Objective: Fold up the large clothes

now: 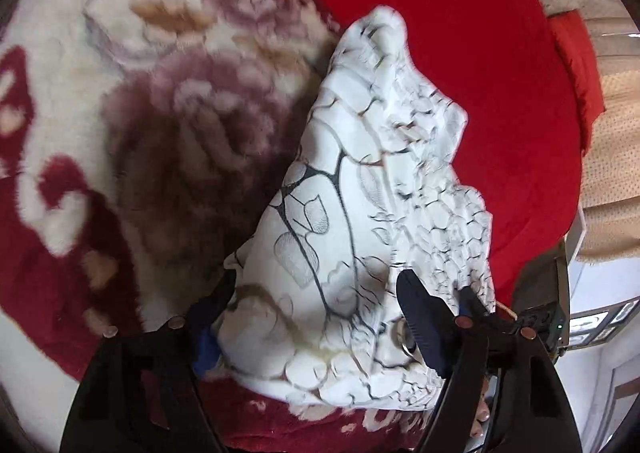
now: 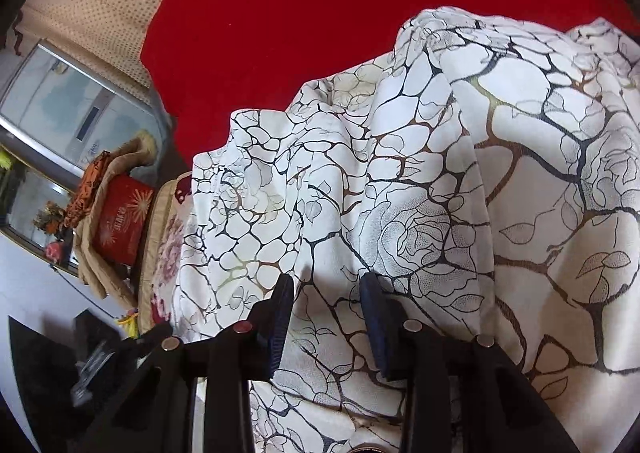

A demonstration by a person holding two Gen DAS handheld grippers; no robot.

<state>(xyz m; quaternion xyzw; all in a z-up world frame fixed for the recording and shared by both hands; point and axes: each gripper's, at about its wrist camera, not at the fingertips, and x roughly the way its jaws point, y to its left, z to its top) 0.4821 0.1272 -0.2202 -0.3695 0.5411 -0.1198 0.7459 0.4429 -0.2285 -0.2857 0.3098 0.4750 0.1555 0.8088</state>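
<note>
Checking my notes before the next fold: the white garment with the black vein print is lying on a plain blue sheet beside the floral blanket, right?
Not blue. The left wrist view shows the white garment on a plain red sheet, beside the floral blanket.

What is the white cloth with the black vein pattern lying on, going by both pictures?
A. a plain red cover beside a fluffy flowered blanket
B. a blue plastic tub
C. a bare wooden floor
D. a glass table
A: the white patterned cloth lies heaped on the plain red cover, with the fluffy flowered blanket beside it.
</note>
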